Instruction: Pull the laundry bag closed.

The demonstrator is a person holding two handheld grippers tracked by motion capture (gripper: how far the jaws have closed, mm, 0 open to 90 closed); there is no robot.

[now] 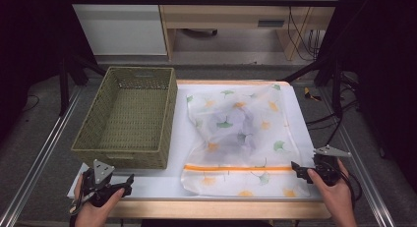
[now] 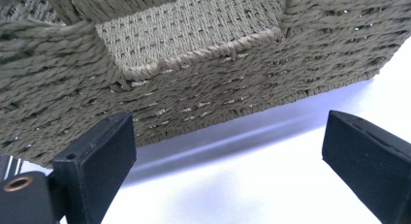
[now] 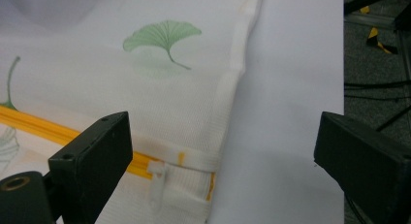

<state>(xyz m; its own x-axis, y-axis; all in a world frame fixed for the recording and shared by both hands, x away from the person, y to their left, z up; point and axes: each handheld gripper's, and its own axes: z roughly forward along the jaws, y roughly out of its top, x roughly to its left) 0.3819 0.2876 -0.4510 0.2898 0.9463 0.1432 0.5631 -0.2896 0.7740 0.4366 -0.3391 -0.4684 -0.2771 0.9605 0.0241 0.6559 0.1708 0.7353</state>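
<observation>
Both tools spread: right tool [image 3: 223, 161] at mesh bag [image 1: 241, 133] (basket [image 1: 129, 116] beside).

Matt mesh cloth bag [image 1: 241, 138], rough woven basket [image 1: 129, 116], smooth white table [image 1: 162, 183].

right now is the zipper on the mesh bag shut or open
Shut, as far as shows: the orange zipper runs as one closed line across the mesh bag, and its white pull sits at the end by the right gripper.

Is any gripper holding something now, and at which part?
Nothing is held. The left gripper is open near the basket; the right gripper is open beside the mesh bag, near its zipper end.
</observation>
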